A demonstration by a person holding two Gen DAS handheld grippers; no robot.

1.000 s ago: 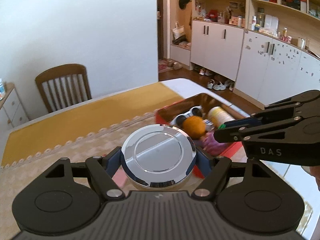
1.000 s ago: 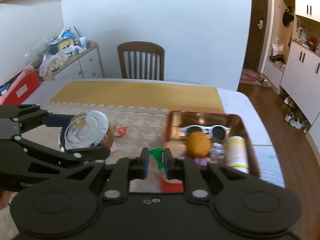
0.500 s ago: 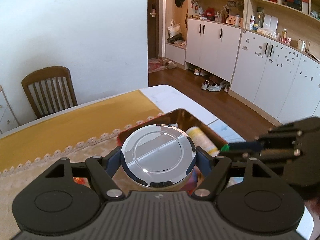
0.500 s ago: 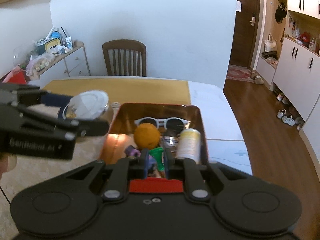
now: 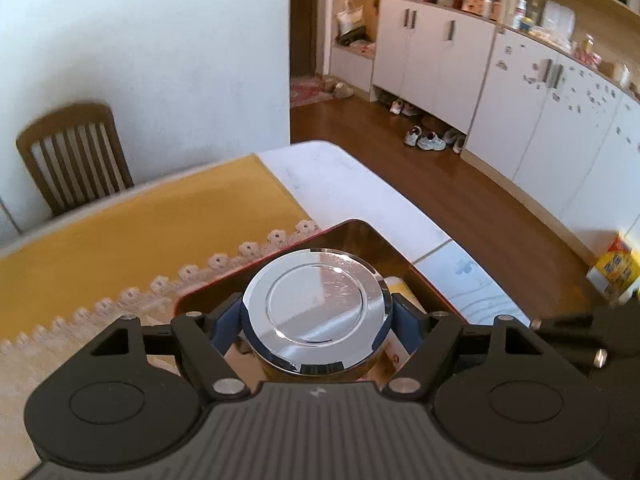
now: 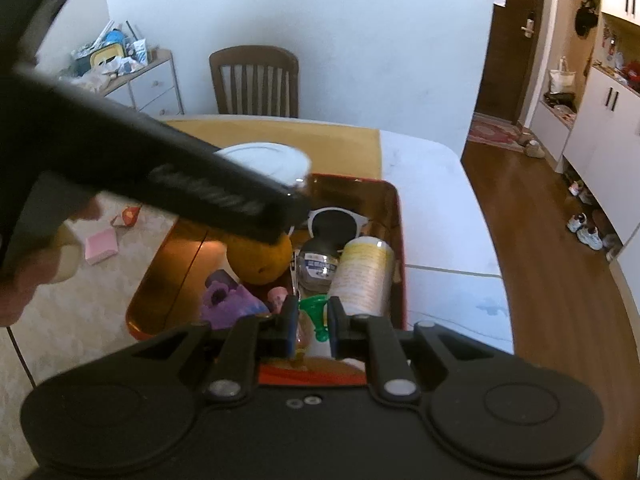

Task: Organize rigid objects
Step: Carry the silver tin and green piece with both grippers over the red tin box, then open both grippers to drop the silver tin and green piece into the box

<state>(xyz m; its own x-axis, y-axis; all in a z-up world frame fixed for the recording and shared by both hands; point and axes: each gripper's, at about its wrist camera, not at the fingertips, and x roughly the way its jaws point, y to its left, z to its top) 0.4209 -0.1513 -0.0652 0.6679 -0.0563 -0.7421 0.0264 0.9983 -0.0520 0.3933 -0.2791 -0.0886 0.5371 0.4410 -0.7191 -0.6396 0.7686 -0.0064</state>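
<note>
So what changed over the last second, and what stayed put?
Both grippers came in over the red tray: the left gripper carried the chrome-lidded jar from over the cloth to above it, and the right gripper brought the green piece over its near end. Both grips unchanged; the tray's contents stayed put.

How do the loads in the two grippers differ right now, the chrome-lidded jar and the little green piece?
The left gripper holds the chrome-lidded jar, wide enough to keep its jaws well apart; the right gripper pinches the green piece with its jaws nearly together. The jar's lid is round, shiny and mirror-like; the green piece is small, matte and plastic-looking. Both hang over the red tray, neither yet released.
</note>
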